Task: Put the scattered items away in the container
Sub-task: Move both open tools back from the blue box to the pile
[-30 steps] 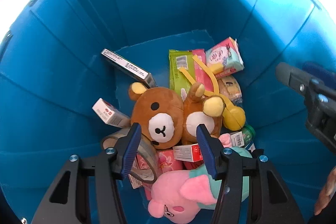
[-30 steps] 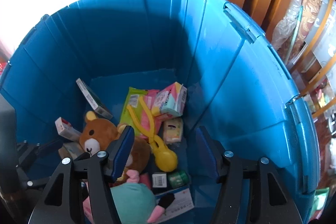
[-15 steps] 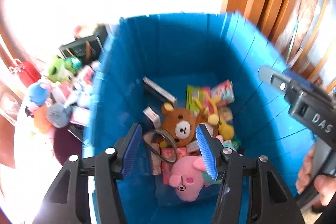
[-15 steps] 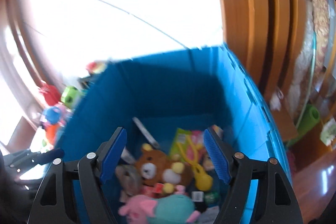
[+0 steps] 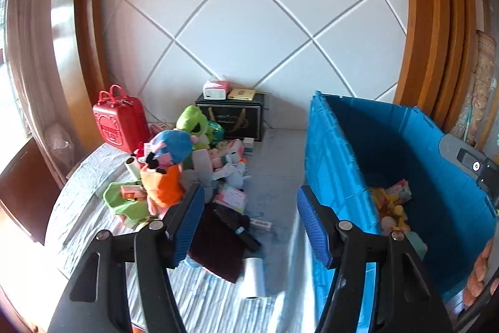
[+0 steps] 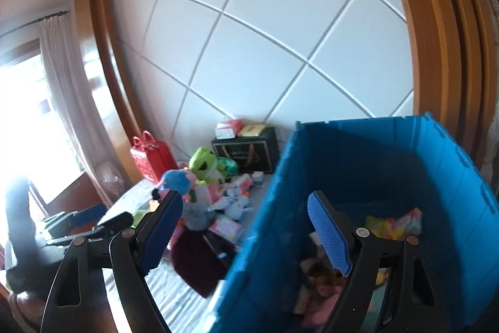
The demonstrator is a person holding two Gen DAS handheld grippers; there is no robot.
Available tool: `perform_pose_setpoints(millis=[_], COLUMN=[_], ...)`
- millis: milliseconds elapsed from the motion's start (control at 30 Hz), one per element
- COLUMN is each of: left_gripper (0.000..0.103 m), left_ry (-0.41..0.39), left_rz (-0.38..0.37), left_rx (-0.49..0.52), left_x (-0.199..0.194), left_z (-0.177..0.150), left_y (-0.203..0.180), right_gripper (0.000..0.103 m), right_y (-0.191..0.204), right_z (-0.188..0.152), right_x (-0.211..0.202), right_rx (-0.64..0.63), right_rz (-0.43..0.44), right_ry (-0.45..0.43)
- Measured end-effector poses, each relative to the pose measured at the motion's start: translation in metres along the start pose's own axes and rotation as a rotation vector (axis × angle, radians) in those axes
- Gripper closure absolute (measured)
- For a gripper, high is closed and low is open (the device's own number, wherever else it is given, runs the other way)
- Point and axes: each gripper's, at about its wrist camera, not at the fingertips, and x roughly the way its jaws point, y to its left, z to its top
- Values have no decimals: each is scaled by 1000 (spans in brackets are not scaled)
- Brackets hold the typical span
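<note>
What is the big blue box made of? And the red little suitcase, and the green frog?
The blue box looks like hard moulded plastic: stiff ribbed walls with a slight sheen. The red suitcase seems glossy plastic or maybe painted tin; it shines and has raised shapes pressed in, so it is hard to say. The green frog looks like soft fuzzy plush fabric, stuffed and rounded.

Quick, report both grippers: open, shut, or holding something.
Left gripper: jaws opening, nothing between them.
Right gripper: jaws opening, nothing held.
</note>
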Motion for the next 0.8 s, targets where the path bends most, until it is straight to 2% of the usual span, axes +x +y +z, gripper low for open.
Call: perform_pose_setpoints(millis=[167,267,333,600,800], left_gripper=[42,42,42,42,42], left_ry=[-21,-14,11,99,142], left_rz=[69,106,100,137,170], left_rx=[-15,-22,-40,-124,-136], left_x=[5,16,26,78,114], left_z=[-28,-43,-54,-101,-139], left_y=[90,133,158,222,238], right_gripper=[19,19,19,19,22], right_y=[98,130,145,153,149], right_z=[-31,-54,-69,-120,-148], right_x=[33,58,77,154,205], right_rx=[-37,3,13,28,36], right_rz=[25,22,-2,-44,-30], right_ry=[10,56,98,249,247])
